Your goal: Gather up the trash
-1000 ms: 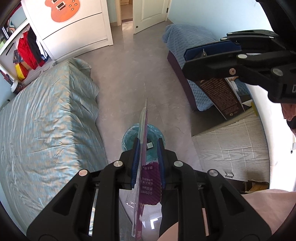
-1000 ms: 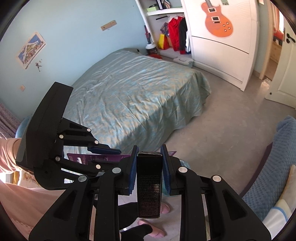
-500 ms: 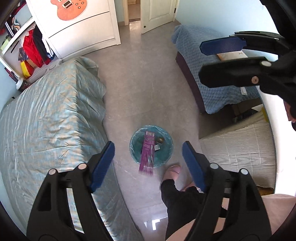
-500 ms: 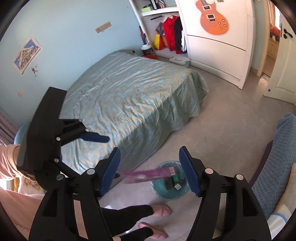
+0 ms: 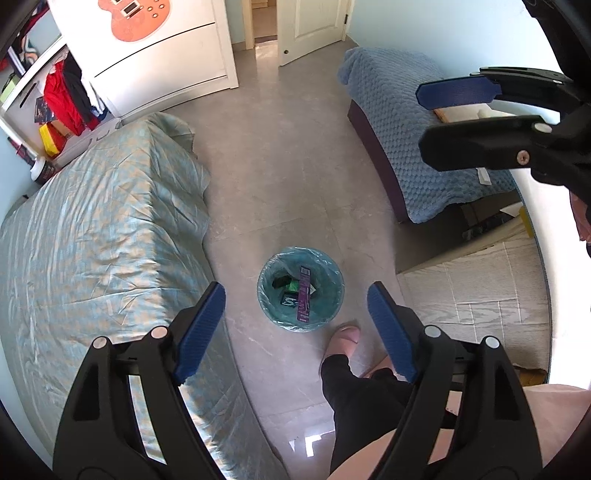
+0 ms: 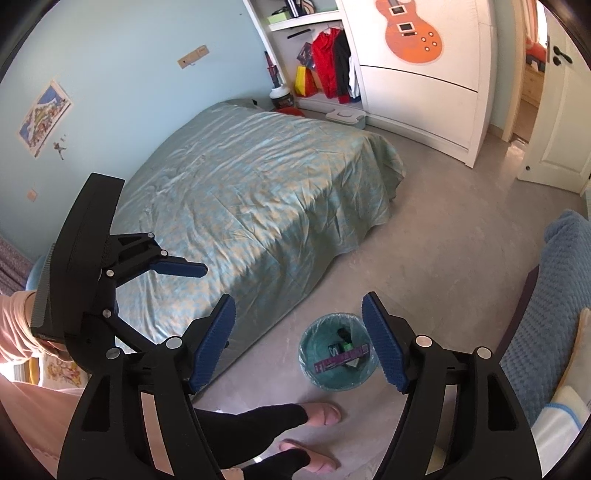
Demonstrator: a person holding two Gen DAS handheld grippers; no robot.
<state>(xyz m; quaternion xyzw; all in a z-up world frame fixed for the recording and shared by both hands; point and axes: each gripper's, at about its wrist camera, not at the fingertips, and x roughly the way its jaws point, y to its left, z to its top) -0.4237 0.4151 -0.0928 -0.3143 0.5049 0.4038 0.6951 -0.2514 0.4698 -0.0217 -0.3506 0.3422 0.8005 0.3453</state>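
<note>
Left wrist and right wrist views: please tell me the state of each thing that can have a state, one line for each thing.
left gripper: open, holding nothing.
right gripper: open, holding nothing.
trash bin: upright on the floor, lined with a bag.
purple wrapper: lying inside the bin.
black box: inside the bin.
door: open.

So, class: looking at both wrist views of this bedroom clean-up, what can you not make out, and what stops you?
- Print on the purple wrapper in the bin: too small in both views.
- The dark and green scraps beside it: too small to identify.
- The bin's bottom: covered by trash.
- Floor under the teal bed: hidden by its cover.
- Left gripper and right gripper: open, empty; the person's hands are cut off by the edges.
</note>
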